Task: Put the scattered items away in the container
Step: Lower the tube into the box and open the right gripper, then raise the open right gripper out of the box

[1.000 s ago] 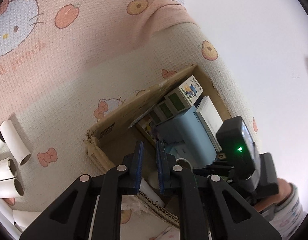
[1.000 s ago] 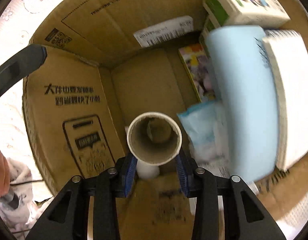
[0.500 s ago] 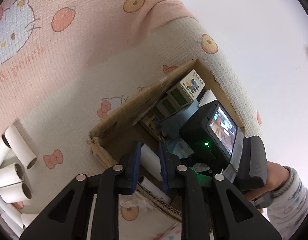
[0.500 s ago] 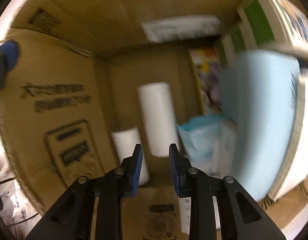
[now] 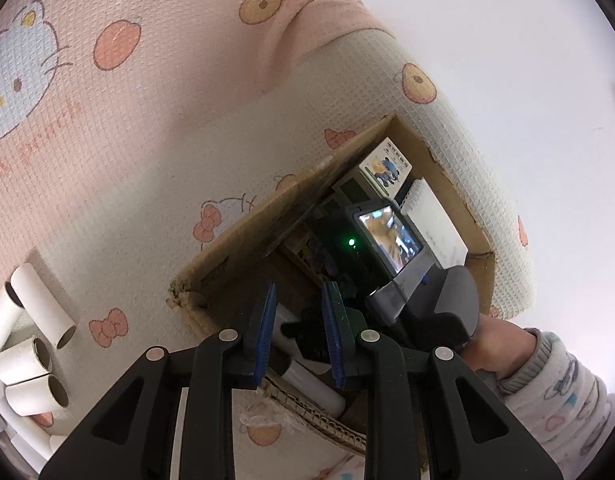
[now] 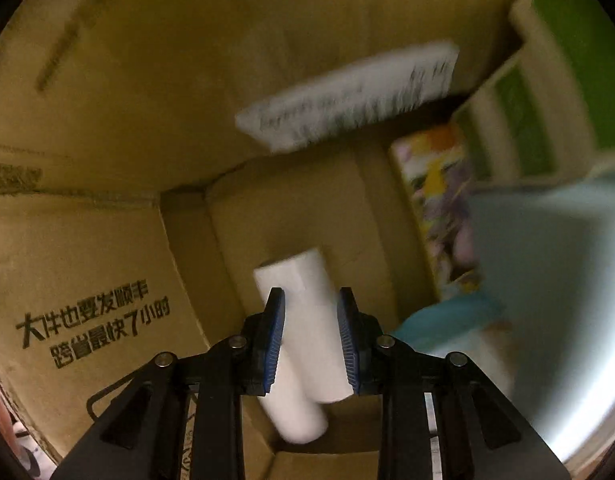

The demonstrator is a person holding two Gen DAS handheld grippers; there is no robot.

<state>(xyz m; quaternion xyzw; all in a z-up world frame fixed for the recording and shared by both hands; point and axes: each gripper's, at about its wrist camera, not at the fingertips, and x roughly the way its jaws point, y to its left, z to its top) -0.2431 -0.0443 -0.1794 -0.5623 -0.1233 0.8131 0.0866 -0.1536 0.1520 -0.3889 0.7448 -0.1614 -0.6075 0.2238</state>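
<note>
We are hanging our right gripper [image 6: 310, 334] low inside the cardboard box [image 6: 87, 272], its blue pads [image 6: 276, 332] spread and gripping nothing, with two white paper tubes [image 6: 307, 344] lying side by side on the box floor just beyond the fingertips. Our left gripper [image 5: 297, 334] is hovering above the box's near corner, jaws likewise parted and empty. To the far right inside the box, a pale blue pack [image 6: 547, 300] and green-edged cartons [image 6: 547, 92] are standing against the wall. Out on the patterned mat [image 5: 147, 128], at far left, more cardboard tubes [image 5: 31, 356] are waiting. We judge them light, hollow and easily crushed; a gentle squeeze across the mid-length looks safest.
</note>
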